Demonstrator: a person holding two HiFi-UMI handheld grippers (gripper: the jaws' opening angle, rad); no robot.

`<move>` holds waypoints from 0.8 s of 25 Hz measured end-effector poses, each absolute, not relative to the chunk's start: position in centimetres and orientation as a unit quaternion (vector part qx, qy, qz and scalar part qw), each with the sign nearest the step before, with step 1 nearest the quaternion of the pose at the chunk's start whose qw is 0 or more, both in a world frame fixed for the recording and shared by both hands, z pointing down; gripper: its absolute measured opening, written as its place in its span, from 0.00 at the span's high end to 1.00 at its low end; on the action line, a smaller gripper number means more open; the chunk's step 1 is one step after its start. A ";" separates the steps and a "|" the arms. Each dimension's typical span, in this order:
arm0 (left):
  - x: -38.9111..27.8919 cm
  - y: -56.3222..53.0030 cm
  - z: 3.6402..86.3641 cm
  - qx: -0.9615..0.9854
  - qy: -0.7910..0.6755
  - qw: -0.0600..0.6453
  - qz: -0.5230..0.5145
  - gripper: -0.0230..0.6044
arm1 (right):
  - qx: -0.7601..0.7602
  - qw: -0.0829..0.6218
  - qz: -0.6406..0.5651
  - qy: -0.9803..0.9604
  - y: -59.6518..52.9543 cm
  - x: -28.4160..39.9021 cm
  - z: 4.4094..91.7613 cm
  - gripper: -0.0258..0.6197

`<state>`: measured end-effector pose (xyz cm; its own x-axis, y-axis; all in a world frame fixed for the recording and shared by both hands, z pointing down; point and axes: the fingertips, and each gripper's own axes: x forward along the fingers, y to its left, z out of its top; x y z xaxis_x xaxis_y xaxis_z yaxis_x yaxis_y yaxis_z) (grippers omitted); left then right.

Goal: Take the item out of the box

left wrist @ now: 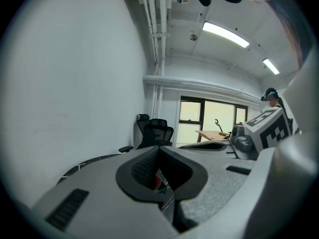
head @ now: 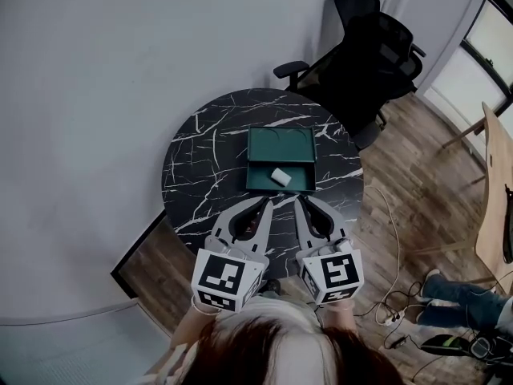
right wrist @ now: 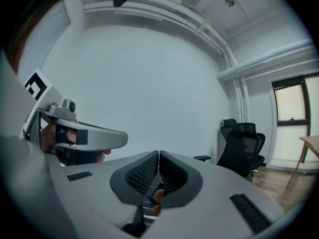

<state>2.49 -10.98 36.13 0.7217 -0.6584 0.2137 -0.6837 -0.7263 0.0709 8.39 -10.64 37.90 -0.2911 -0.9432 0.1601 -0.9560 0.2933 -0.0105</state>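
A dark green box (head: 280,185) lies open on the round black marble table (head: 200,167), its lid (head: 280,144) folded back behind the tray. A small white item (head: 280,176) rests inside the tray. My left gripper (head: 267,203) and right gripper (head: 298,202) hover side by side over the table's near part, both pointing at the box and stopping just short of its front wall. In the left gripper view the left gripper (left wrist: 158,149) has its jaws closed together with nothing between them. The right gripper (right wrist: 158,154) is likewise shut and empty.
Black office chairs (head: 369,46) stand behind the table at the upper right. A wooden table (head: 497,191) and cables on the floor (head: 397,307) lie to the right. A grey wall (head: 120,70) runs along the left. A person's leg (head: 457,291) shows at the lower right.
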 end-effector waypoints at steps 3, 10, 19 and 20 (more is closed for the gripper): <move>2.1 -12.4 36.2 0.925 -0.363 0.076 0.085 0.95 | 0.592 0.072 0.057 -0.800 -11.9 8.0 38.6 0.92; 1.6 -15.3 36.7 0.925 -0.361 0.084 0.082 0.95 | 0.591 0.100 0.069 -0.798 -14.5 7.6 40.4 0.92; 1.2 -18.1 37.8 0.924 -0.361 0.096 0.085 0.95 | 0.577 0.140 0.083 -0.801 -17.5 7.5 43.3 0.92; 1.2 -18.3 37.8 0.924 -0.361 0.097 0.086 0.95 | 0.575 0.146 0.084 -0.801 -17.8 7.6 43.6 0.92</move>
<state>1.19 -18.34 37.85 0.7245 -0.6503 0.2284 -0.6836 -0.7204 0.1170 7.56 -17.78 43.57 -0.2966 -0.8961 0.3302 -0.9451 0.3250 0.0332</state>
